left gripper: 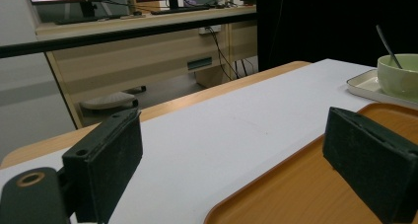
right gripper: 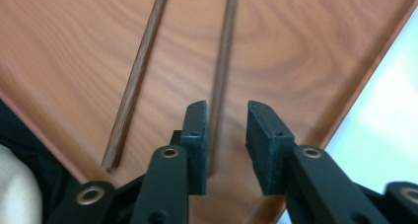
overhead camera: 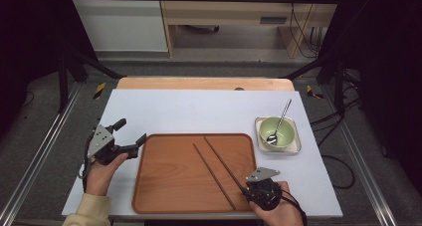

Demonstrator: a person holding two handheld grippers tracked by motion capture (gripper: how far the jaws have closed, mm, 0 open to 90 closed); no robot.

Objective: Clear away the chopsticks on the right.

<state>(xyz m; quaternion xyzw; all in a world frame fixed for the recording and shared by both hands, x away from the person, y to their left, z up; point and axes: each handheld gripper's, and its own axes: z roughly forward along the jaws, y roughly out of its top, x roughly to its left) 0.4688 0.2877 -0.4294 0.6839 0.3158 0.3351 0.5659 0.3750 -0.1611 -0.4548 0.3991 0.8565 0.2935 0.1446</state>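
Two dark wooden chopsticks lie side by side on a brown wooden tray [overhead camera: 149,186]. In the high view the left chopstick [overhead camera: 214,176] and the right chopstick [overhead camera: 224,161] run diagonally toward the tray's near right corner. My right gripper [overhead camera: 245,188] sits at that corner. In the right gripper view its jaws [right gripper: 227,108] stand a little apart around the near end of one chopstick [right gripper: 226,46], which lies close to the left pad without being pinched. The other chopstick [right gripper: 140,71] lies free to the left. My left gripper [overhead camera: 130,133] hovers wide open and holds nothing beside the tray's left edge [left gripper: 305,194].
A pale green bowl [overhead camera: 284,131] with a metal spoon [overhead camera: 281,117] in it stands on a small white dish [overhead camera: 261,147] to the right of the tray. The bowl [left gripper: 399,78] also appears far right in the left gripper view. The table's white surface [overhead camera: 199,111] stretches behind the tray.
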